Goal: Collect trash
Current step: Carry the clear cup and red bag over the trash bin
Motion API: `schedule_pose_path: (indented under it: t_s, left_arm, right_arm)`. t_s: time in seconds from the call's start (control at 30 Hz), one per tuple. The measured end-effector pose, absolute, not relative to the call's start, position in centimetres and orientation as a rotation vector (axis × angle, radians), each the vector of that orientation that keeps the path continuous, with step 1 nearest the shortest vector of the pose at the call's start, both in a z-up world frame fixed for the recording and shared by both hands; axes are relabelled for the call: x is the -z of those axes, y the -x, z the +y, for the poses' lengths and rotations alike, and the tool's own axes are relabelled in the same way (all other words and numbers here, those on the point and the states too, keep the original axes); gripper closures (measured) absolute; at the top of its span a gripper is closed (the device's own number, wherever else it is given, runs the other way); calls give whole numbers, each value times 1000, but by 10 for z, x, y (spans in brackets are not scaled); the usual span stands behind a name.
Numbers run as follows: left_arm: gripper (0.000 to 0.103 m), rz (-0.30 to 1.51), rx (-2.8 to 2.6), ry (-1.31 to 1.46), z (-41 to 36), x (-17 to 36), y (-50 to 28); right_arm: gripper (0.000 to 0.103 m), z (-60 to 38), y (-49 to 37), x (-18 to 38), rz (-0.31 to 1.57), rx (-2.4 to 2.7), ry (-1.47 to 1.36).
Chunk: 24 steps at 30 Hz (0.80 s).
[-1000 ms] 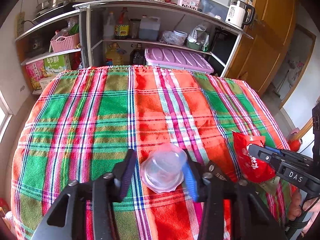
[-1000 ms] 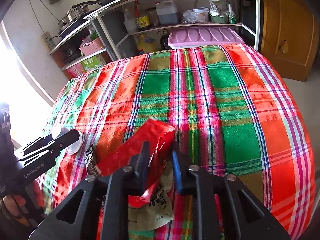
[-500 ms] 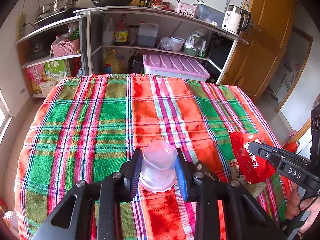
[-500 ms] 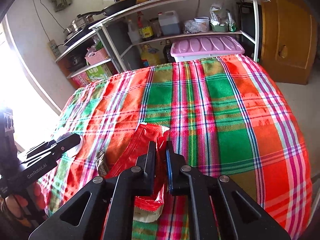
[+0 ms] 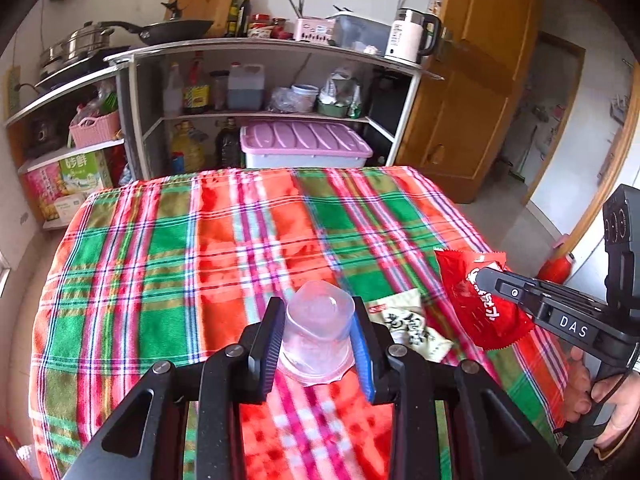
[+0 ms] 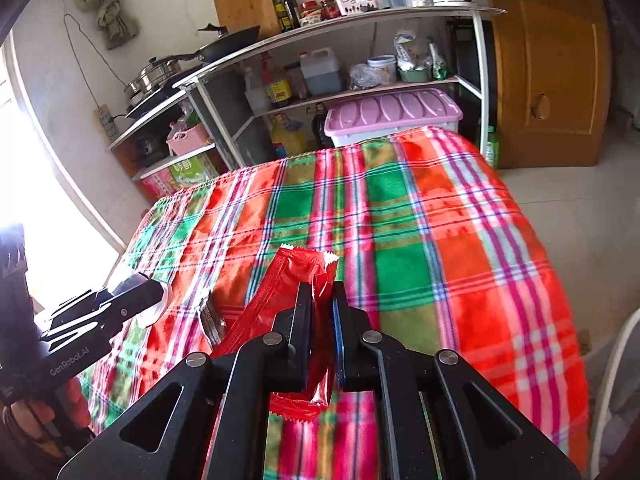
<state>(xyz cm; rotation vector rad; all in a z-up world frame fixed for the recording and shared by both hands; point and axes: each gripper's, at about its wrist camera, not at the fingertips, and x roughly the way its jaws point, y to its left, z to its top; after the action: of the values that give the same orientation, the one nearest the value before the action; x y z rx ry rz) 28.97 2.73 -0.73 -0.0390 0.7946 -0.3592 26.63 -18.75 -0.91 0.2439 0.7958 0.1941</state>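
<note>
Hidden parts: the lower end of the red wrapper (image 6: 304,276) runs down behind the right tool (image 6: 320,300) in the right wrist view, so its full length is not seen; a dark foil edge by the near-left part of the tabletop (image 6: 420,240) is too blurred there to identify.
Cut off: only fingers of the person's right hand (image 5: 612,396) show at the frame's edge in the left wrist view, wrapped round the tool's handle.
Hard to read: print on the green-and-white packet (image 5: 408,324) is legible only as dark characters; its right end is covered by the red wrapper.
Plastic cup: clear plastic cup (image 5: 318,334), small, crumpled, upside down with its flared rim toward the camera, squeezed out of round.
Cup place: between the pads of the left tool (image 5: 318,320), over the near edge of the plaid-covered tabletop.
Left tool: clenched on the cup, both pads pressing its sides.
Red wrapper: glossy, torn at the top with a serrated edge, white lettering on one face.
Wrapper place: raised off the cloth over the near-right corner of the tabletop.
Right tool: pinched tight on the wrapper, jaws almost touching.
Packet place: flat on the cloth near the near edge, just right of the cup.
</note>
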Motion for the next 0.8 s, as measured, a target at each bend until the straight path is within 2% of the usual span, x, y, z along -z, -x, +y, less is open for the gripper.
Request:
schedule_pose_path:
  t_s: [0.8]
  left_arm:
    - [70, 785, 611, -64, -114, -7, -241]
  right_arm:
    - [94, -316, -163, -15, 697, 34, -319]
